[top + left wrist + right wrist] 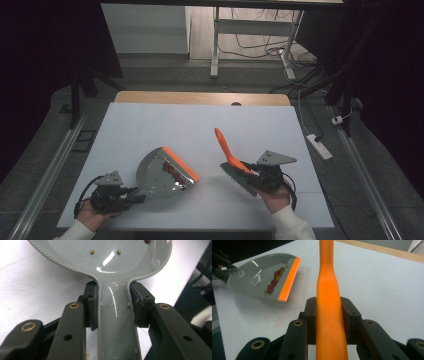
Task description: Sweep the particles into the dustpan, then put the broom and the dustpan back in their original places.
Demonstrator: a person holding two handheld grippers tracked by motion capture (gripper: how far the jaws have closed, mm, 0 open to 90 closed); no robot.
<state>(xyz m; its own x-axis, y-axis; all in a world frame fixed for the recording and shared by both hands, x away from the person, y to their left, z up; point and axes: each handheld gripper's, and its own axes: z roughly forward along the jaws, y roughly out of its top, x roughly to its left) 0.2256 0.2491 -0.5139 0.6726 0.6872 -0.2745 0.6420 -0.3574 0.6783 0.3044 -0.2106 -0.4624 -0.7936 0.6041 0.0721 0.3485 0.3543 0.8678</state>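
The right tool [329, 315] clamps the orange brush handle [329, 285], which runs straight out from the jaws and up off the desk [150, 125]. To its left the left tool [113, 307] is closed on the grey dustpan's [162, 175] stem. The pan's orange lip [181, 163] faces the brush [235, 167], red crumbs [274, 281] inside.

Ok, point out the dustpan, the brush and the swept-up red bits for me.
dustpan [155, 175], high view, on its grey pan floor.
brush [329, 290], right gripper view, on its orange handle above the jaws.
red bits [274, 281], right gripper view, on the pile lying inside the pan.
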